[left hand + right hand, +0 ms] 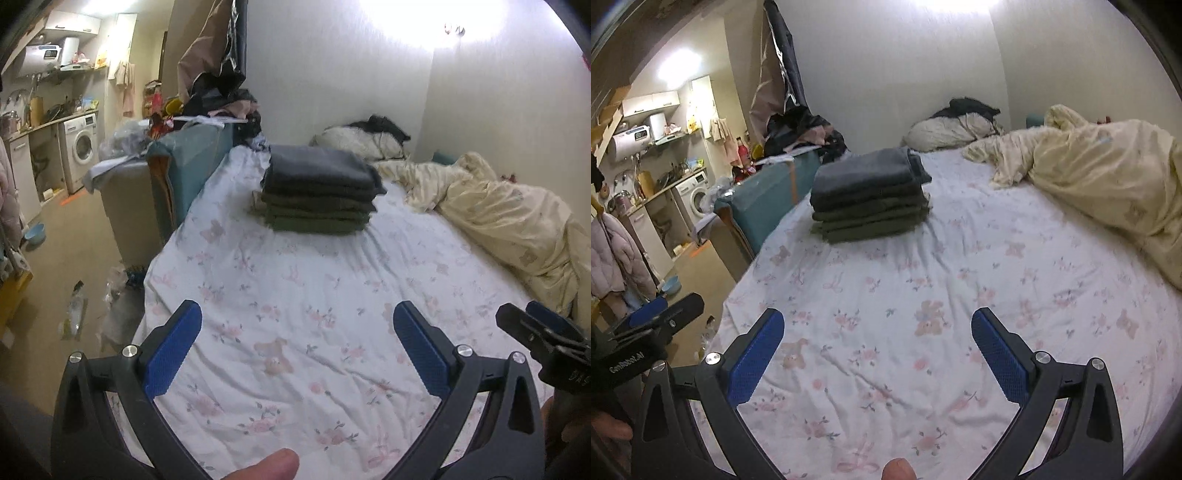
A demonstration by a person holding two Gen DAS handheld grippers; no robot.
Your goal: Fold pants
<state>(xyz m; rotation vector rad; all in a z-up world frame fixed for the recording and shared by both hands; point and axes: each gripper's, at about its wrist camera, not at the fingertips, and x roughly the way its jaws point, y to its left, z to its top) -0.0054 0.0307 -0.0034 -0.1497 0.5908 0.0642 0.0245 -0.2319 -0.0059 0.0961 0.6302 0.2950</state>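
Side-by-side wrist views down over bed (295, 295)

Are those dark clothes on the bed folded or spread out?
Folded: the dark clothes sit in a neat stack of flat layers on the flowered sheet.

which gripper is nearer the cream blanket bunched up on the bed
Right. The right gripper is open over the flowered sheet on the side where the cream blanket lies. The left gripper, also open, is on the right one's far side, towards the bed's floor-side edge.
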